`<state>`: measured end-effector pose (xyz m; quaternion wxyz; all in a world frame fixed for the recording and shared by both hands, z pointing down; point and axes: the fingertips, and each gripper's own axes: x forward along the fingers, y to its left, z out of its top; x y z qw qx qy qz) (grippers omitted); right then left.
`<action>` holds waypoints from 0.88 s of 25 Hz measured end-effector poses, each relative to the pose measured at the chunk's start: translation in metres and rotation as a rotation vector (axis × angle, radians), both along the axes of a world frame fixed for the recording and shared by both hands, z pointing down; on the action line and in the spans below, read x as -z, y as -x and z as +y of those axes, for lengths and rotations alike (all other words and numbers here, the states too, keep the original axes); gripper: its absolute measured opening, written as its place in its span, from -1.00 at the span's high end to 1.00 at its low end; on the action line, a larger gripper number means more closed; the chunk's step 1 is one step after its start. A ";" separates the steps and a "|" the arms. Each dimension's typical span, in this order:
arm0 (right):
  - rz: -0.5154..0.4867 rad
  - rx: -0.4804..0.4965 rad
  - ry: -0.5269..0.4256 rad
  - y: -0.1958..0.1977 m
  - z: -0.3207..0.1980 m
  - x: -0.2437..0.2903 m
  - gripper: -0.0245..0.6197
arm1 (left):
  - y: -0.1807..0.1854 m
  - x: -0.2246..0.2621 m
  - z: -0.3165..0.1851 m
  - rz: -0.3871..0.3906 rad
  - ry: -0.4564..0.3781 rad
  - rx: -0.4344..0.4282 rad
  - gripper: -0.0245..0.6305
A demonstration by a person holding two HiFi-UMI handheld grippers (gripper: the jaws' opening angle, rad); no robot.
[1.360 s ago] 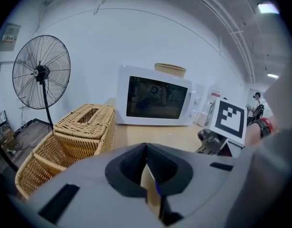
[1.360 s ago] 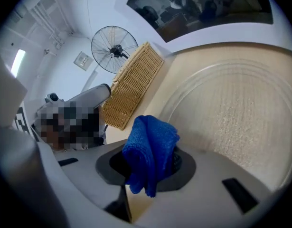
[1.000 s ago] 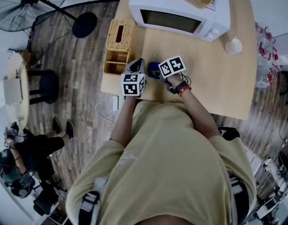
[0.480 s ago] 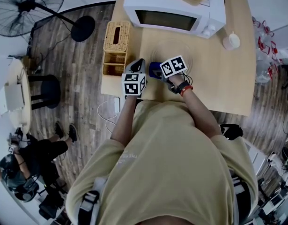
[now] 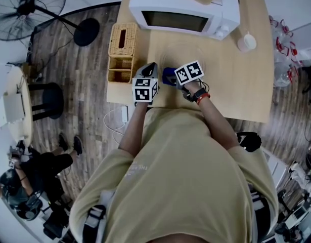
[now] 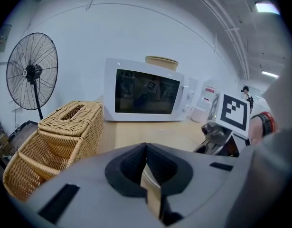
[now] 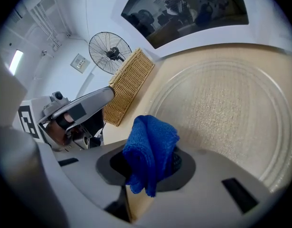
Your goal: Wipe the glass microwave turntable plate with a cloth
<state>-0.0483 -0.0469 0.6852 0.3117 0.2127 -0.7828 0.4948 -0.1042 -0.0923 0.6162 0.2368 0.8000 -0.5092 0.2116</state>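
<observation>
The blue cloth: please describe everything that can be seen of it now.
The blue cloth is a small, soft piece with a coarse, knitted-looking weave, folded into a thick bunch. The right gripper is shut on it, and its folded end sticks out past the jaws. It sits over the near rim of the glass plate, which lies on the wooden table. Whether the cloth presses on the glass cannot be told.

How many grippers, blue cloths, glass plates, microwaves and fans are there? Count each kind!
grippers: 2 (left gripper, right gripper)
blue cloth: 1
glass plate: 1
microwave: 1
fan: 1
Total: 6
</observation>
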 end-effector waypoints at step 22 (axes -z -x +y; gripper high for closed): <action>-0.011 -0.056 0.003 -0.047 0.008 0.000 0.58 | -0.041 -0.005 0.001 0.007 0.018 -0.062 0.87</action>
